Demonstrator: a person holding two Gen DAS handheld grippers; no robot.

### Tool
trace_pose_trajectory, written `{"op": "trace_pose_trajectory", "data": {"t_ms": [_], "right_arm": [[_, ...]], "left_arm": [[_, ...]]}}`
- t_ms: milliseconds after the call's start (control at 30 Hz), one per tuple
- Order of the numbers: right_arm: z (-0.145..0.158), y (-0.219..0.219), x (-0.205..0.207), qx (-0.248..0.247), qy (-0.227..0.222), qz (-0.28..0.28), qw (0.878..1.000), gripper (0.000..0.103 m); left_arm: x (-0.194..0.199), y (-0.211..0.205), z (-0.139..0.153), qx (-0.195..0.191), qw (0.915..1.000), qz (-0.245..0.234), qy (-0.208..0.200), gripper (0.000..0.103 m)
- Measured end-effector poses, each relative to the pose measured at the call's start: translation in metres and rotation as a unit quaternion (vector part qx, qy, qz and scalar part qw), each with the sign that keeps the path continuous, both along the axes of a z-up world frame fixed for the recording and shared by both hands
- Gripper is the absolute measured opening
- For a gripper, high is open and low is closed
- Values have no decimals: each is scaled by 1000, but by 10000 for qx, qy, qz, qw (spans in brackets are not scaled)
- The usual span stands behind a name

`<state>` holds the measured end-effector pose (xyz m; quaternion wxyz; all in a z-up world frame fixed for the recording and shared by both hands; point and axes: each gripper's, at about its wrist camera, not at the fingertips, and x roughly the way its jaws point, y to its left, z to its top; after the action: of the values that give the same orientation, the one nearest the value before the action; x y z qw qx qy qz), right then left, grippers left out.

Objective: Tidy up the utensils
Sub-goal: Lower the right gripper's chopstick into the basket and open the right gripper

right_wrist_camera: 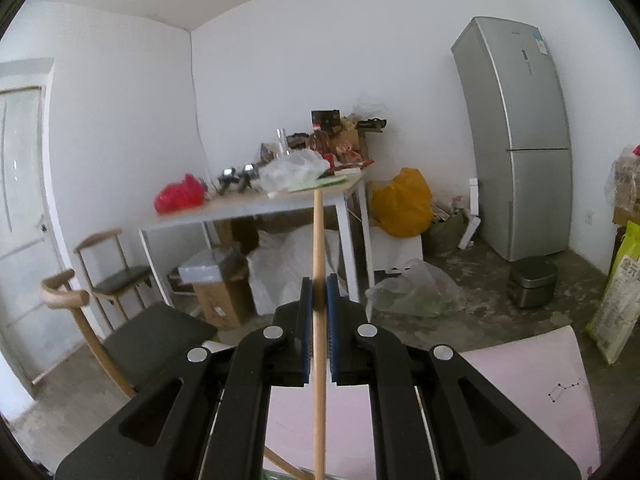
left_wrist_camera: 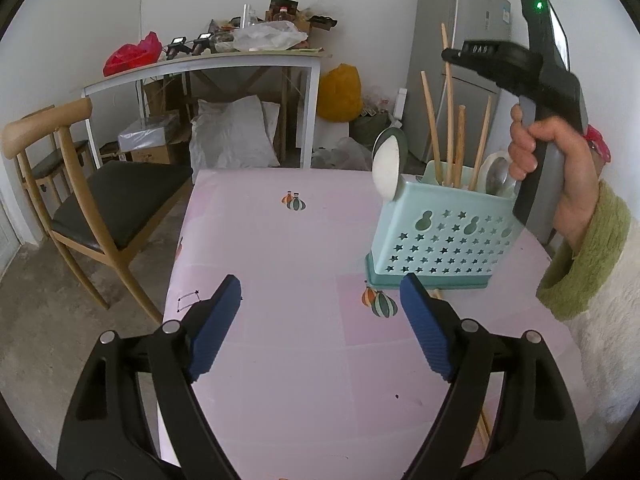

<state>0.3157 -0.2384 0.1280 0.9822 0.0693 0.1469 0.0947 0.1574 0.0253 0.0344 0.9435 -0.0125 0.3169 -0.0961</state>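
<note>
In the left wrist view a teal utensil holder with star cut-outs stands on the pink table. It holds several wooden chopsticks, a white spoon and a metal spoon. My left gripper hangs open and empty over the table, just in front of the holder. Another chopstick lies on the table under its right finger. A hand carries the right tool's handle above and behind the holder. In the right wrist view my right gripper is shut on an upright chopstick.
A wooden chair stands at the table's left edge. Behind are a cluttered white side table, white sacks, a yellow bag and a grey fridge. A green-cuffed sleeve reaches in at the right.
</note>
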Motion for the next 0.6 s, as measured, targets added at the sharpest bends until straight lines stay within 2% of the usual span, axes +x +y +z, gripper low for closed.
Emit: {"op": "trace_pose_trajectory", "data": {"t_ms": [333, 600], "right_arm": [[-15, -3, -17, -249, 167, 108, 9995, 7], [-33, 2, -45, -787, 378, 319, 9957, 7]], "left_arm": [[3, 1, -1, 13, 10000, 11, 61, 78], [1, -2, 2, 38, 10000, -32, 45, 78]]}}
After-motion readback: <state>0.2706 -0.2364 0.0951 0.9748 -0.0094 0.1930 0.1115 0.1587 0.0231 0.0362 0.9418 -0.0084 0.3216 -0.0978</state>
